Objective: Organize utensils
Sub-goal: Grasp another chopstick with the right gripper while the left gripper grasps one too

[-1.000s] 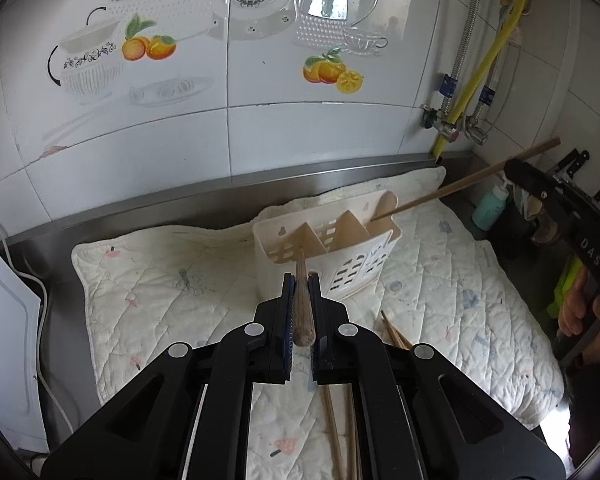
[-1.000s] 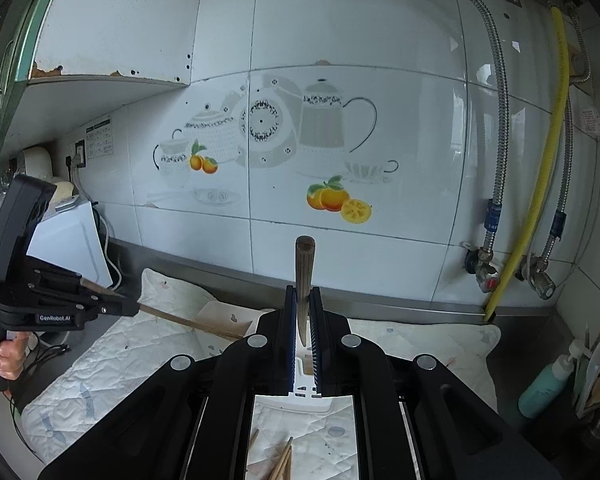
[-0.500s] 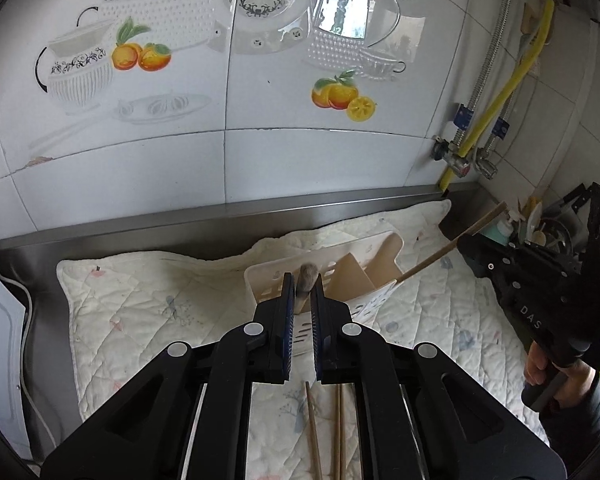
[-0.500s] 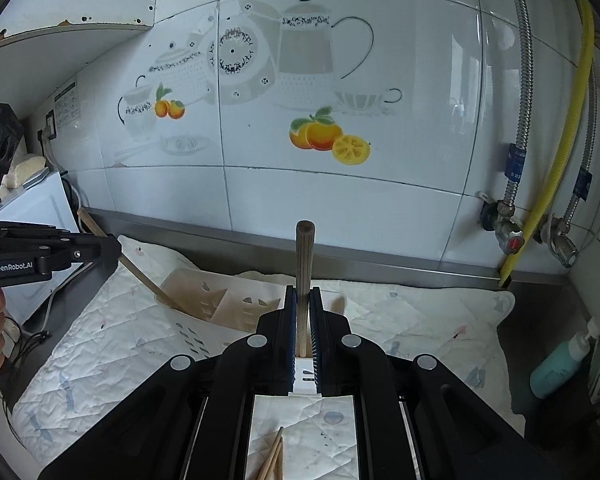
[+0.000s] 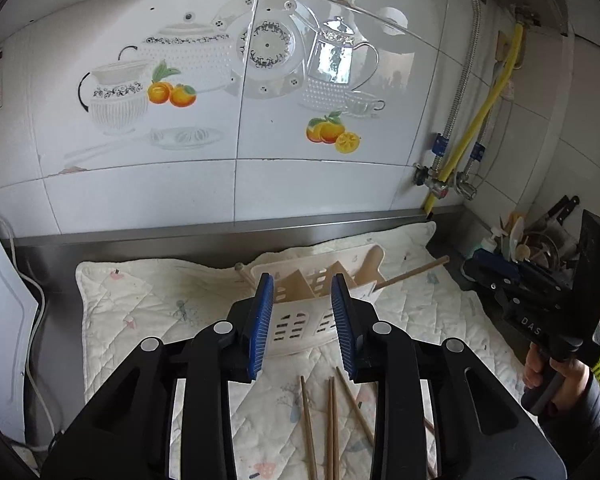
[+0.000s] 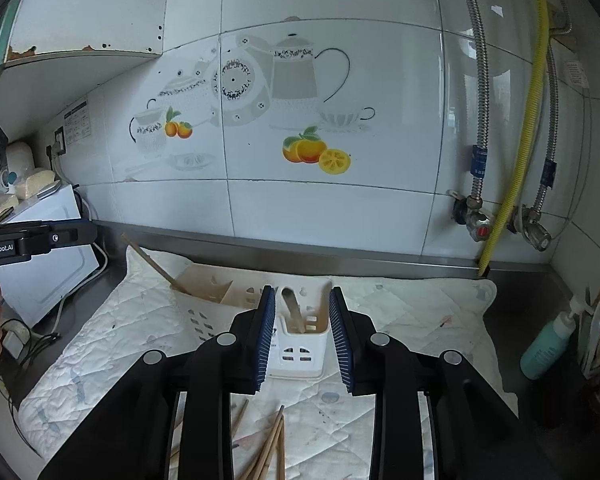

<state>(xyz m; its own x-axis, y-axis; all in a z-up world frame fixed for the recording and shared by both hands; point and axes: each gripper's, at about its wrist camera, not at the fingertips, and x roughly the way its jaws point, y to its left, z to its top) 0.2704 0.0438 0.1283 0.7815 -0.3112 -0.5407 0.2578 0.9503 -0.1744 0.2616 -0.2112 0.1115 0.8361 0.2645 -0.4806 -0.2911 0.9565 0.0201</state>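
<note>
Underneath everything, a white quilted mat (image 5: 148, 312) covers the steel worktop (image 6: 532, 312). On it stands a cream plastic slotted utensil caddy (image 6: 300, 346) with wooden utensils leaning in its compartments, one at each end. Both the left tongs (image 5: 302, 312) and the right tongs (image 6: 302, 320) hover near it, spread wide and holding nothing. Loose brown wooden chopsticks (image 5: 330, 420) lie on the mat just before the caddy.

We read "DAS" in pale letters on the black body of the right gripper (image 5: 534, 330), seen from the left wrist. From the right wrist we read "GenRobot.AI" on the left gripper (image 6: 4, 249). The wall notice (image 6: 76, 126) was too small to read.
</note>
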